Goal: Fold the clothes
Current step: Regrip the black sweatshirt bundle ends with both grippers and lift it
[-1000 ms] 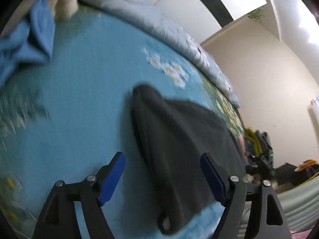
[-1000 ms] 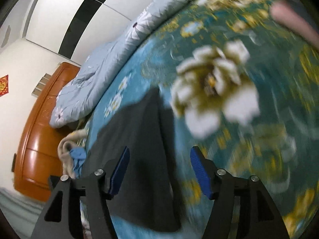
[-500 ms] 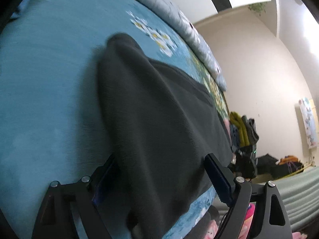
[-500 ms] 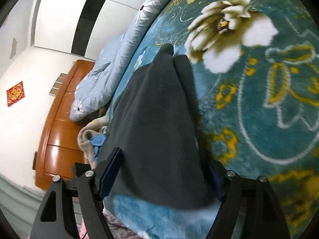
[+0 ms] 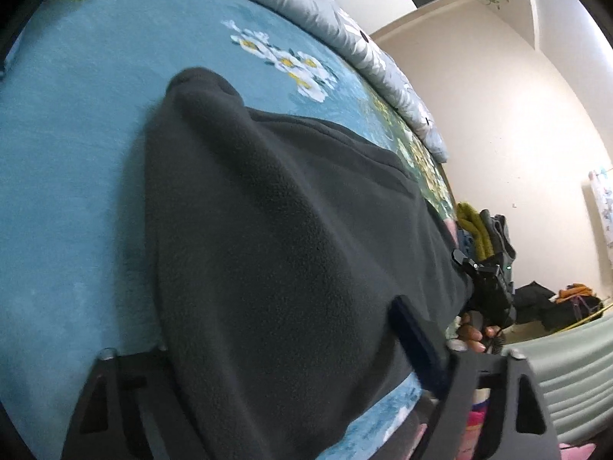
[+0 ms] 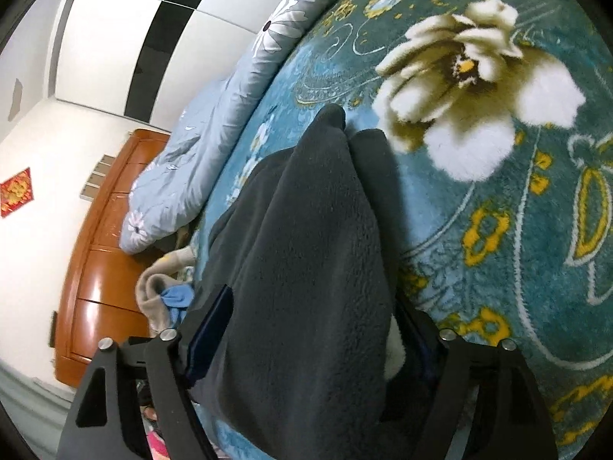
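Note:
A dark grey fleece garment [image 5: 276, 230] lies on a teal floral blanket [image 5: 69, 161]. My left gripper [image 5: 291, 352] stands wide open around the garment's near edge; the fleece fills the gap and hides the left finger's pad, and the right blue pad [image 5: 417, 341] shows. In the right wrist view the same garment [image 6: 306, 268] lies between the open fingers of my right gripper [image 6: 310, 345], with the left blue pad [image 6: 210, 333] beside the fabric. Neither gripper is clamped on it. The right gripper [image 5: 486, 287] also shows at the garment's far end in the left wrist view.
A pale blue floral duvet [image 6: 214, 145] is bunched along the far side of the bed. Beige and blue clothes [image 6: 164, 299] lie by the wooden headboard [image 6: 99, 268]. More clothes and bags [image 5: 559, 299] sit on the floor by the wall.
Both grippers have moved forward onto the grey garment, so that its edges now lie between the open fingers. The garment fills much more of both views.

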Action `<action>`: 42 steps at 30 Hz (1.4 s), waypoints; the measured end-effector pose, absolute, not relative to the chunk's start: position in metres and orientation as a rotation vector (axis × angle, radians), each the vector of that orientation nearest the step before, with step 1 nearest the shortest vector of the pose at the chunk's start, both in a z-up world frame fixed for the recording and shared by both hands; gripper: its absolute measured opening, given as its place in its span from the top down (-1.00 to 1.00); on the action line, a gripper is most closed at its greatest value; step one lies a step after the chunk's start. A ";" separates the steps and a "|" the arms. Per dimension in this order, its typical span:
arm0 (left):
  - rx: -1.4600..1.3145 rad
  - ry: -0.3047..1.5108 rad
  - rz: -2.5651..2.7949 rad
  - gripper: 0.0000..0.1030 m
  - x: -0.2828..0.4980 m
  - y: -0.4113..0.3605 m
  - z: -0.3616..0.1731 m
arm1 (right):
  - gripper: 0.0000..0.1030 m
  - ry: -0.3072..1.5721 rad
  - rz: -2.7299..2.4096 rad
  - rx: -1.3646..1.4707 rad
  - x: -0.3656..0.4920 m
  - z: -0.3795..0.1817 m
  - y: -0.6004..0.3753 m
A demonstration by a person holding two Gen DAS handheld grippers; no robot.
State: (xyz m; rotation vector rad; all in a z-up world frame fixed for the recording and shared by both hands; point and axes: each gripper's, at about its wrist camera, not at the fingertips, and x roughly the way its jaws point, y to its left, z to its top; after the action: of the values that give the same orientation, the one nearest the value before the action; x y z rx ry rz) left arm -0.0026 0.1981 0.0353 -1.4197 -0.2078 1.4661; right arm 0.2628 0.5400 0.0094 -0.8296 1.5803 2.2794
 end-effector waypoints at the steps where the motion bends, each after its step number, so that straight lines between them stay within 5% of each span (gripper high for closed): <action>1: -1.413 -0.202 1.477 -0.44 -0.001 0.196 0.037 | -0.33 1.565 2.274 -0.835 0.262 0.011 0.538; 9: -1.393 -0.206 1.536 -0.13 0.005 0.190 0.043 | 0.14 1.429 2.283 -0.855 0.258 0.034 0.525; 16: -1.337 -0.237 1.544 0.09 0.018 0.181 0.064 | 0.29 1.360 2.340 -0.840 0.262 0.060 0.512; 24: -1.382 -0.215 1.551 0.04 0.017 0.180 0.048 | 0.30 1.405 2.315 -0.870 0.269 0.045 0.514; 32: -1.417 -0.192 1.525 -0.48 0.013 0.183 0.033 | 0.01 1.534 2.271 -0.864 0.278 0.018 0.522; 39: -1.424 -0.245 1.491 -0.43 0.014 0.190 0.027 | -0.18 1.631 2.227 -0.823 0.282 0.003 0.526; 42: -1.409 -0.229 1.518 -0.18 0.016 0.189 0.032 | -0.15 1.638 2.219 -0.810 0.284 0.004 0.525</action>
State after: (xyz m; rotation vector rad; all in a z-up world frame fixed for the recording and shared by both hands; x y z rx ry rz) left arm 0.0162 0.1886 0.0317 -1.4094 -0.2292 1.5184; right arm 0.2842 0.5247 0.0036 -0.8100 1.6381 2.2192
